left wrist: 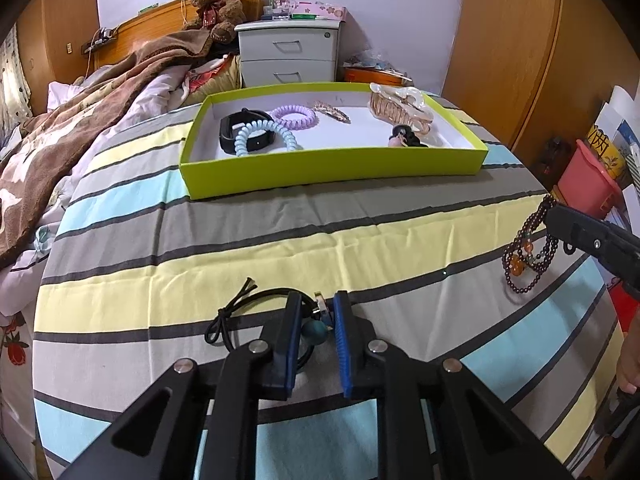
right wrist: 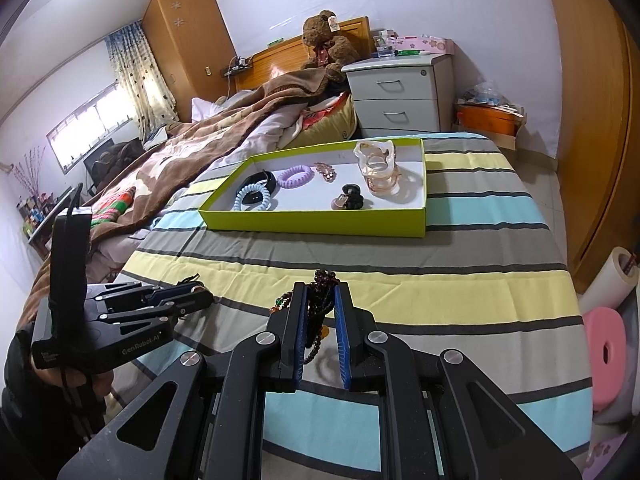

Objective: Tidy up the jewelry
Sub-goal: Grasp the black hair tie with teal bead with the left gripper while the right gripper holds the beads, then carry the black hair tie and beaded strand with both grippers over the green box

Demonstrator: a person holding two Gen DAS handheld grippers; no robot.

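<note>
Now hair tie (left wrist: pixel 256 312) between left claw (left wrist: pixel 318 308) pads.

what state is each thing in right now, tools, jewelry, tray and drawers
left tool: shut on the black cord necklace, which lies on the bedspread
right tool: shut on the dark bead bracelet
green tray: open, no lid, holds jewelry and hair ties
blue coil hair tie: in tray, overlapping the black band
nightstand drawers: closed
</note>
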